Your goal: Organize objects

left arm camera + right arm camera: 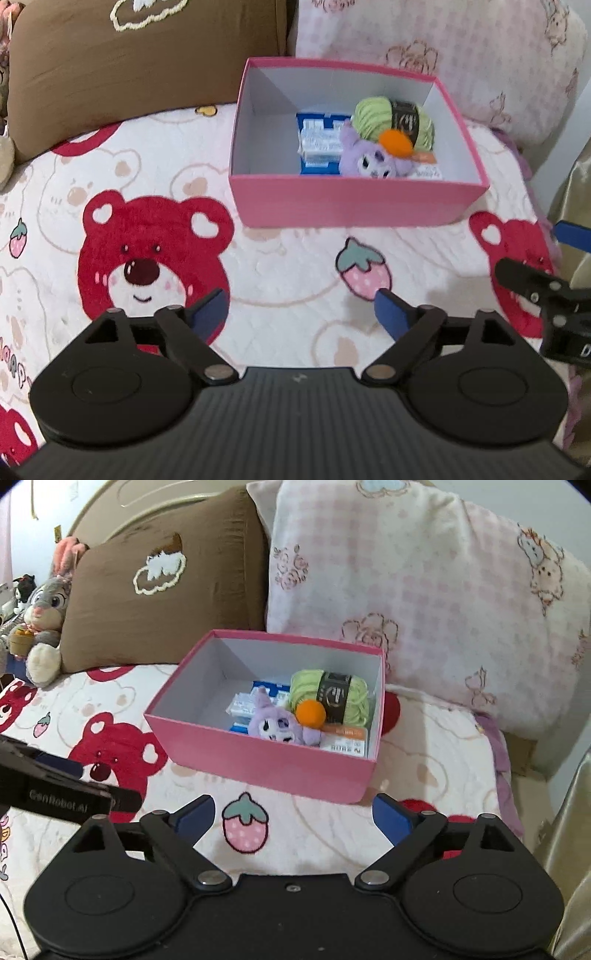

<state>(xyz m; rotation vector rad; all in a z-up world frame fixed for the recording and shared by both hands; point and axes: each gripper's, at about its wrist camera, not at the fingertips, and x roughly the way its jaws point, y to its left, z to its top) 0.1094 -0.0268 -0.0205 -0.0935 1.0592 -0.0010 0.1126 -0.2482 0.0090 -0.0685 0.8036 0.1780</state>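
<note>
The left gripper [301,314] points toward 12 o'clock, jaws spread wide, nothing between its blue pads [208,312]. The right gripper [293,818] likewise aims at 12 o'clock, jaws wide apart and empty, its blue pads [389,818] tilted outward. In the left wrist view the right gripper shows at 3 o'clock, level with the left one and near it. In the right wrist view the left gripper's black body shows at 9 o'clock.
</note>
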